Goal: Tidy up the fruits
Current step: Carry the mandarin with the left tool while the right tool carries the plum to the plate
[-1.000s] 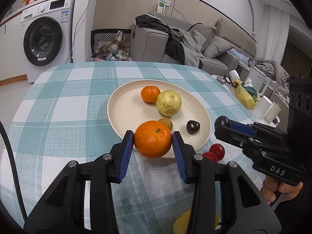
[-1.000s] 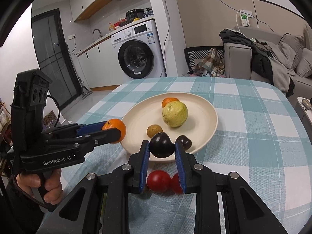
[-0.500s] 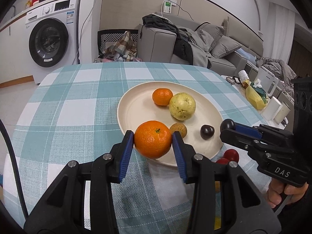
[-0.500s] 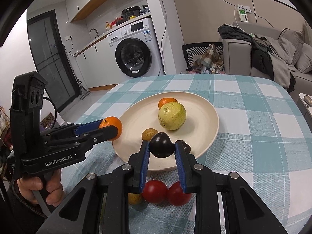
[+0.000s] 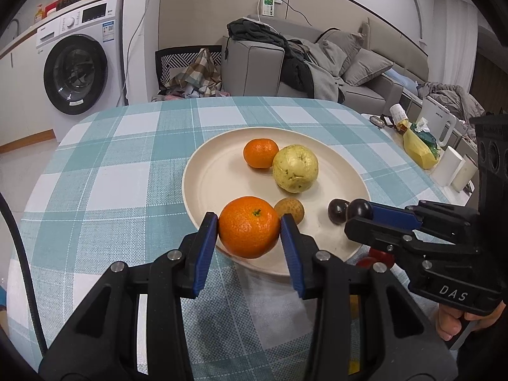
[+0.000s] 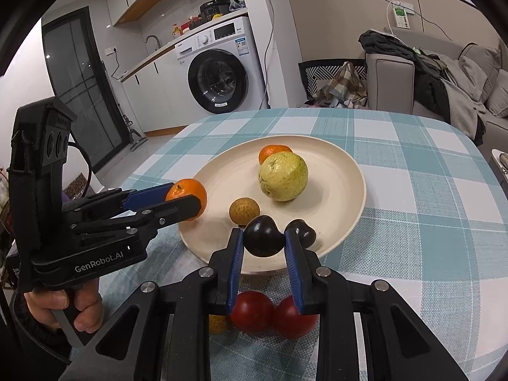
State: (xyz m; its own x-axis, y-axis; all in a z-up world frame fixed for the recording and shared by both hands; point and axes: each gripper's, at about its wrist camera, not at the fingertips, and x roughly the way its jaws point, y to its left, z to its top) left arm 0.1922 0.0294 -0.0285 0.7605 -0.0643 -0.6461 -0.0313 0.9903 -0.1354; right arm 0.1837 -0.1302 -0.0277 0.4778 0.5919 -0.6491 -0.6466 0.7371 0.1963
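The left hand-held gripper (image 5: 249, 227) is clamped on one large orange (image 5: 249, 227), held over the near left rim of the single cream plate (image 5: 219, 174) on the checked desk (image 5: 104, 174).

Four fruits lie on the plate. From left to right in the left wrist view these are one small orange (image 5: 261, 153) toward the far side, one small tan fruit (image 5: 289, 210) just beside the held orange, one pale yellow-green fruit (image 5: 295, 168) touching the small orange, and one dark plum (image 5: 336, 211) near the right rim.

The right hand-held gripper (image 6: 264, 237) is closed nearly all the way on a second dark plum (image 6: 264, 237), held above the plate's near edge, just beside the plum that lies there.

Below that gripper, off the plate on the cloth, sit two red fruits (image 6: 252, 311), side by side and touching. A bit of one yellow-orange fruit (image 6: 217, 324) shows to their left, mostly hidden.

That makes two oranges, two dark plums, two red fruits, and one each of the others.
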